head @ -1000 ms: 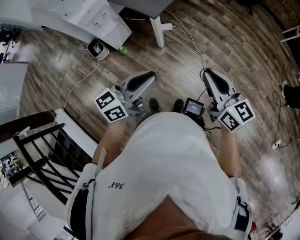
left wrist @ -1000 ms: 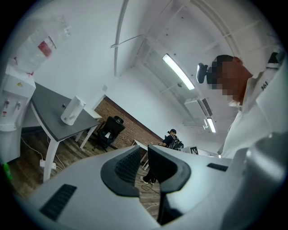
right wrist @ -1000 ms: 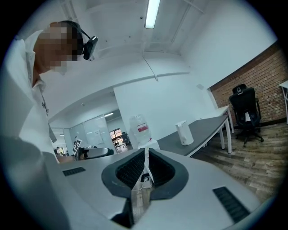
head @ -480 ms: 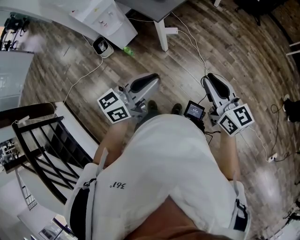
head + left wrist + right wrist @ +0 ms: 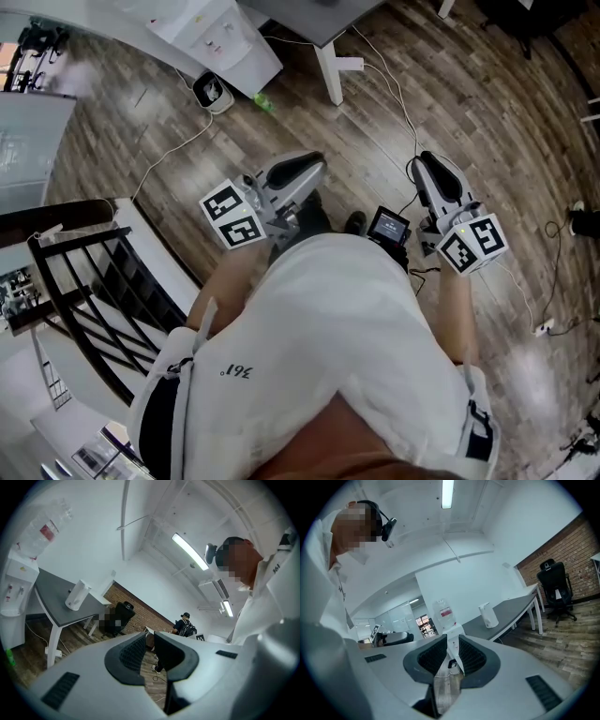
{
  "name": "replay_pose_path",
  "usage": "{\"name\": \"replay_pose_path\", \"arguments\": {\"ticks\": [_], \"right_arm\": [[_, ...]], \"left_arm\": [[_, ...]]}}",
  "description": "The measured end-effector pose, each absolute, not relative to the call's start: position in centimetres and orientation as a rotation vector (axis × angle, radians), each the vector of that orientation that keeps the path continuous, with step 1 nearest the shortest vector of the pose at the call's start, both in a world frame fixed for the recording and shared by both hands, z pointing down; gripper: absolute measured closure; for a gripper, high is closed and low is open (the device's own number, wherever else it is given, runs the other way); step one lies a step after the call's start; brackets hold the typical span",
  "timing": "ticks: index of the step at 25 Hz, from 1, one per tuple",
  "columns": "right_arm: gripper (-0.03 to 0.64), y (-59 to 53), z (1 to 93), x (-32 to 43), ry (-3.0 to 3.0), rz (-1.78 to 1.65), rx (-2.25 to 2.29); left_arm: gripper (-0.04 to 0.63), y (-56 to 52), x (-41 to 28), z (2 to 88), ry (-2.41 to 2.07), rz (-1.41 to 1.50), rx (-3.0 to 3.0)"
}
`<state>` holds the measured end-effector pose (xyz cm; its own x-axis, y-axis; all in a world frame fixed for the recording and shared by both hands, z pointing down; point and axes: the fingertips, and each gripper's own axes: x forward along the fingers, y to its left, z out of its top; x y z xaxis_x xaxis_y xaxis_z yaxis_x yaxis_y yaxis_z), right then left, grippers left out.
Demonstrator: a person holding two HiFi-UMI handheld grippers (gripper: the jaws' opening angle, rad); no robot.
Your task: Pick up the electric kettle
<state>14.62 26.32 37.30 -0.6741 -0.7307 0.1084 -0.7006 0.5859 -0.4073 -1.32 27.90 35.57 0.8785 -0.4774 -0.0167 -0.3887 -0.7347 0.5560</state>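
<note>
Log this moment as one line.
left gripper shut, empty | right gripper slightly open, empty | white electric kettle standing on grey table, untouched

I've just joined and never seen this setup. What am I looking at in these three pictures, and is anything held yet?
There is no robot: a person carries a handheld two-finger gripper in each hand. The head view looks down from their head onto their white shirt, the left gripper, the right gripper and the wooden floor. The other two views each ride on one gripper and look along its fingers. Both show the white electric kettle standing on a grey table across the room, near a water dispenser. The left fingers are shut, the right ones slightly apart; nothing is held.
</note>
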Motion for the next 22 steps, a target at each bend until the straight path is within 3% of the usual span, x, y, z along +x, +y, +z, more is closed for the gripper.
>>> {"name": "replay_pose_path", "arguments": {"ticks": [22], "right_arm": [[0.557, 10.2, 35.7, 3.1, 2.746, -0.625, -1.301]], "left_arm": [[0.551, 11.1, -11.1, 35.3, -0.502, -0.179, 2.533]]}}
